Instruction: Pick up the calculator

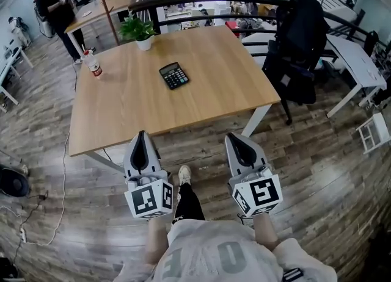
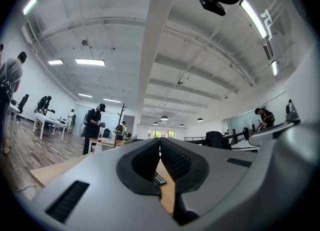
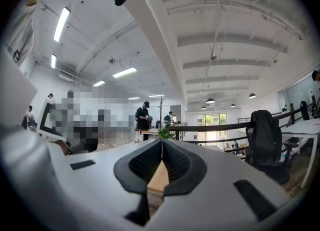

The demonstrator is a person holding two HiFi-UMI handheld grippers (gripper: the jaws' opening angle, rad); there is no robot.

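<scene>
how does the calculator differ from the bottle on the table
The calculator lies flat near the middle of the table; the bottle stands upright by its left edge. The calculator is black with keys; the bottle is pale with red on it. Both rest on the wooden top.

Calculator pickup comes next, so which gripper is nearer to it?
Left. The left gripper is short of the calculator, slightly to its left; the right gripper is farther off, to its right.

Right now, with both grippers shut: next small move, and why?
Probably carry the left gripper forward over the light wooden table toward the black rectangular calculator, opening its fingers. It is shut, short of the table edge, and its view frames the calculator.
</scene>
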